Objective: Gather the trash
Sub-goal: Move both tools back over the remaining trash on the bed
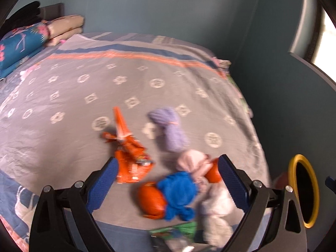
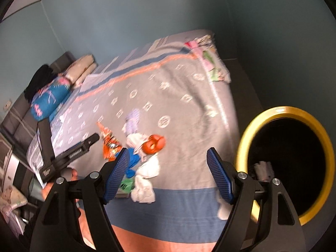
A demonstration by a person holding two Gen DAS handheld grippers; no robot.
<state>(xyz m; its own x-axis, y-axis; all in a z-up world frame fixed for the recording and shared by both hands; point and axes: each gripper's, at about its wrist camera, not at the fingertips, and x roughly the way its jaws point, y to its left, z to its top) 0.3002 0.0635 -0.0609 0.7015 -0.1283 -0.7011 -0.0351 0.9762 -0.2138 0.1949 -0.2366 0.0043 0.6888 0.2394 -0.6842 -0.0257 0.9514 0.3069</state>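
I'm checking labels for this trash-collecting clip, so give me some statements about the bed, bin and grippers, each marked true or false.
1. Both grippers are open and hold nothing. True: left gripper, right gripper.
2. The yellow-rimmed bin is on the bed. False: it stands beside the bed.
3. An orange snack wrapper lies on the grey bedspread. True.
4. The blue cloth is inside the bin. False: it lies on the bedspread.
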